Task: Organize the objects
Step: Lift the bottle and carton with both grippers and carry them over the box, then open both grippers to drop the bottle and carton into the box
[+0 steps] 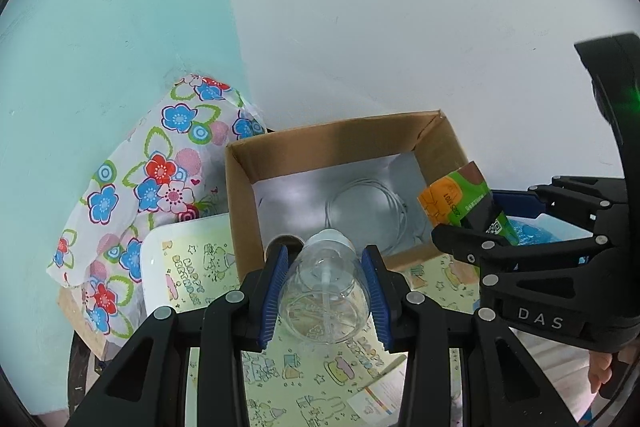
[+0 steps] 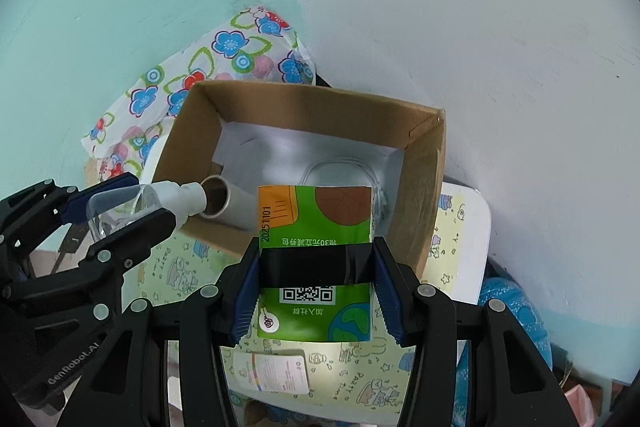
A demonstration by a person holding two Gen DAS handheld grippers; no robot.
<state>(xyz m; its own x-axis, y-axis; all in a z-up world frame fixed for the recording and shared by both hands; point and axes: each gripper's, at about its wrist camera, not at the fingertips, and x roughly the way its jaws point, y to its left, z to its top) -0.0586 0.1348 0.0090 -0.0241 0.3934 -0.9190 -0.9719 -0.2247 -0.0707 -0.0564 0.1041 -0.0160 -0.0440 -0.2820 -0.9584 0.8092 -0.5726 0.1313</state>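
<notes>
My left gripper [image 1: 325, 297] is shut on a clear plastic spray bottle [image 1: 324, 303], its white neck pointing toward the open cardboard box [image 1: 280, 147]. It also shows in the right wrist view [image 2: 132, 205], at the box's near left edge. My right gripper [image 2: 316, 293] is shut on a green and orange packet [image 2: 316, 223] with a black band, held in front of the box [image 2: 428, 195]. In the left wrist view the packet [image 1: 460, 199] is by the box's right wall. Inside the box lie a white cable [image 2: 344, 167] and a cardboard tube [image 2: 224, 203].
The box stands on a small table with a yellow birthday-print cover [image 2: 452, 239]. A floral cloth [image 1: 152, 187] is piled at the back left against the teal wall. A paper label [image 2: 272, 371] lies on the cover. A blue item [image 2: 512, 307] is at the right.
</notes>
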